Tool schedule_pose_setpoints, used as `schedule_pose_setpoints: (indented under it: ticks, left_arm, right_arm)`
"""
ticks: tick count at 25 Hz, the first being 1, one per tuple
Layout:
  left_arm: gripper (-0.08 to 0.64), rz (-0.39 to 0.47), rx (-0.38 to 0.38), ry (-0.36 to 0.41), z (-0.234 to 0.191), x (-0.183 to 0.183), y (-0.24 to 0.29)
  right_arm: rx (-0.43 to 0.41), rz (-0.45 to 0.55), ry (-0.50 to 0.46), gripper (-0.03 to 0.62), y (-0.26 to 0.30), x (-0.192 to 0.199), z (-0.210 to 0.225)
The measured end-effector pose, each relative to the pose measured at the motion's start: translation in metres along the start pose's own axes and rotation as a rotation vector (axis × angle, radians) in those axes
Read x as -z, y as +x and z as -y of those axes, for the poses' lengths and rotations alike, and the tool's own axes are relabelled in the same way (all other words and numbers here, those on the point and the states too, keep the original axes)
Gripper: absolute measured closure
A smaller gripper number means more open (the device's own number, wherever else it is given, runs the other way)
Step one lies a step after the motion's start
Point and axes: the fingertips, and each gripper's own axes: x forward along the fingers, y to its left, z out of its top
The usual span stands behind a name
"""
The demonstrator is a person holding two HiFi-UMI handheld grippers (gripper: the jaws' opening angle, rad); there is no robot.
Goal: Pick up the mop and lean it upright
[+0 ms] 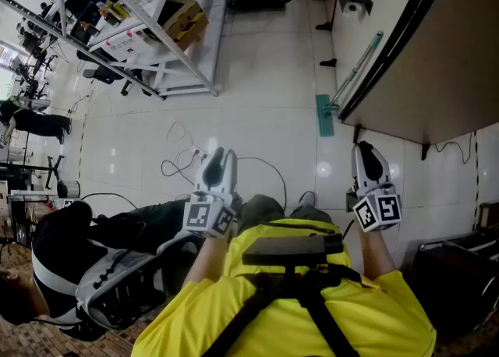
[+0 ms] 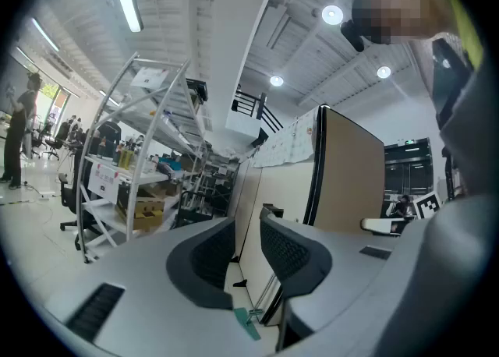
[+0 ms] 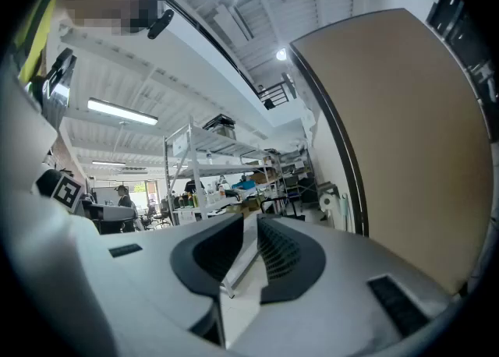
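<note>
Left gripper [image 2: 246, 248]: jaws apart, nothing between the pads. Right gripper [image 3: 250, 245]: jaws a narrow gap apart, also empty. Each carries a cube [image 1: 209, 217] printed with black-and-white square markers; no words on them. The mop [image 1: 323, 116] stands well ahead of the right gripper, teal head on the white floor [image 1: 265, 75], handle leaning on the brown panel [image 1: 444, 59]. The metal rack [image 1: 156, 32] holds a cardboard box [image 1: 185, 20]; its white label [image 2: 105, 184] is too small to read
</note>
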Motion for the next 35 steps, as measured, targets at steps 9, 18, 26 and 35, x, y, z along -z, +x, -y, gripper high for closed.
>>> schedule_pose_setpoints:
  ticks: [9,18,26,35]
  left_arm:
    - [0.46,-0.049,-0.004,0.014,-0.082,0.011,0.143]
    - [0.557,0.005,0.047,0.042,-0.195,-0.07,0.295]
    - [0.557,-0.1,0.227,0.078,-0.206,-0.076,0.452]
    - [0.557,-0.17,0.494,0.148,-0.103,-0.069,0.658]
  right_arm:
    - [0.001,-0.001,-0.004,0.532,0.223,-0.08,-0.027]
    - [0.009,-0.001,-0.018,0.46,0.437,-0.14,-0.047]
    - [0.258,0.005,0.07,0.456,0.492,-0.141,0.03]
    - [0.677,-0.008,0.183,0.44,0.468,-0.126,0.207]
